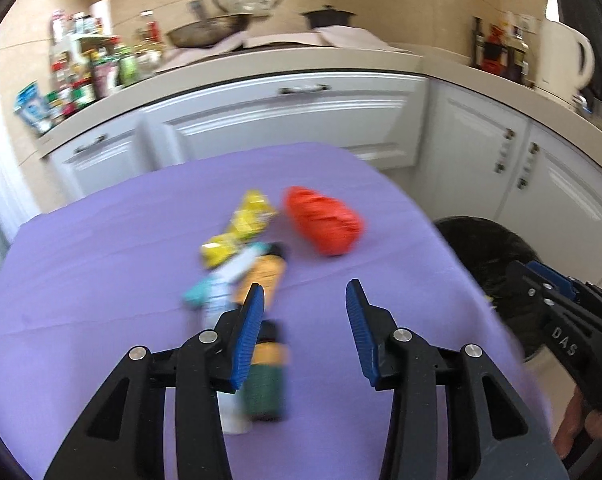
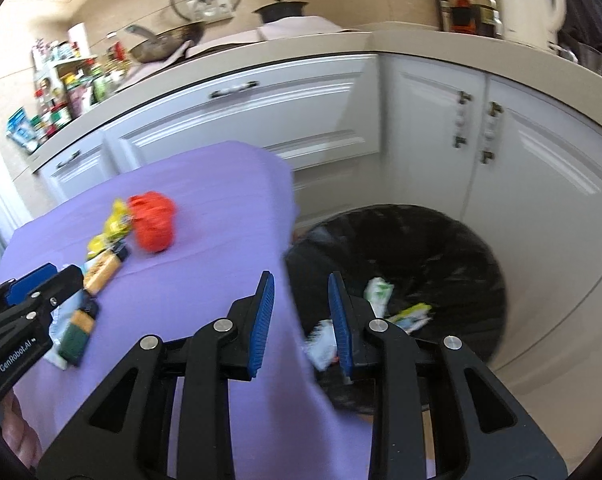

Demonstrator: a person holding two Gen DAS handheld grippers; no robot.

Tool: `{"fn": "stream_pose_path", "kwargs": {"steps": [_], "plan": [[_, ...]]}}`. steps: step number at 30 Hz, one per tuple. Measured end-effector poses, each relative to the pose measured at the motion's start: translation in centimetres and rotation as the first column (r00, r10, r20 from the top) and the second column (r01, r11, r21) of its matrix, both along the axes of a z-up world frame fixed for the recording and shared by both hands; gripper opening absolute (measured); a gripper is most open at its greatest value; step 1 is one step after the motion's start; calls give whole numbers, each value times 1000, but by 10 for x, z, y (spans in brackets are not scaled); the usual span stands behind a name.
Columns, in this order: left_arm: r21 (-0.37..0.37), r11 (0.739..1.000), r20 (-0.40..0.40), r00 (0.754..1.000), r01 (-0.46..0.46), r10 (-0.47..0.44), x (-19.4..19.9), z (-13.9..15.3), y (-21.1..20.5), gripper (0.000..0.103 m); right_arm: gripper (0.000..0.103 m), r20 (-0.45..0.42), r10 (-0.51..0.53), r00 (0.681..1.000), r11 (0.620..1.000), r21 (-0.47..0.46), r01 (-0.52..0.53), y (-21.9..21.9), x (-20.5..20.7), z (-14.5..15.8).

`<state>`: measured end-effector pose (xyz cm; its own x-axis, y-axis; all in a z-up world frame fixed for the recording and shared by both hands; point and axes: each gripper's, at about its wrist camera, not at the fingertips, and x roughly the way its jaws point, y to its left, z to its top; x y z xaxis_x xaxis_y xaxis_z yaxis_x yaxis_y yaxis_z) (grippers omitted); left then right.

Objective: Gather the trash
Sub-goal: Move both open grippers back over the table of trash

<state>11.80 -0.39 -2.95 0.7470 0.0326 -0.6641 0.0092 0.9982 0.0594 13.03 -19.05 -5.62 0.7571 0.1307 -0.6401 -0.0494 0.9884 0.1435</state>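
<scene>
Trash on purple table, lined bin beside it; both hand-held grippers empty.

Left hand-held gripper (image 1: 305, 292): jaws parted, nothing between them, over the table (image 1: 101, 240). Wrapper pile (image 1: 245, 264) lies at centre frame, touching and partly behind its left finger; red crumpled bag (image 1: 323, 220) just above, yellow wrapper (image 1: 249, 216) beside it. Right hand-held gripper (image 2: 299, 284): jaws narrowly apart, empty, over the table edge. Black-lined bin (image 2: 441, 248) at right of frame, just beyond its fingertips, with discarded wrappers (image 2: 377, 292) inside.
</scene>
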Motion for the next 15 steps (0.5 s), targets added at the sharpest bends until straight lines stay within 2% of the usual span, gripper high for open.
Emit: {"fn": "stream_pose_path", "kwargs": {"steps": [8,15], "plan": [[0,990,-5,990,-144,144,-21,-5,73,43,28,-8,112,994,994,-14,-112,63,-6,5],[9,974,-7,974,-228,228,-36,-14,123,43,28,-24,194,981,979,-51,-195,114,-13,5]]}}
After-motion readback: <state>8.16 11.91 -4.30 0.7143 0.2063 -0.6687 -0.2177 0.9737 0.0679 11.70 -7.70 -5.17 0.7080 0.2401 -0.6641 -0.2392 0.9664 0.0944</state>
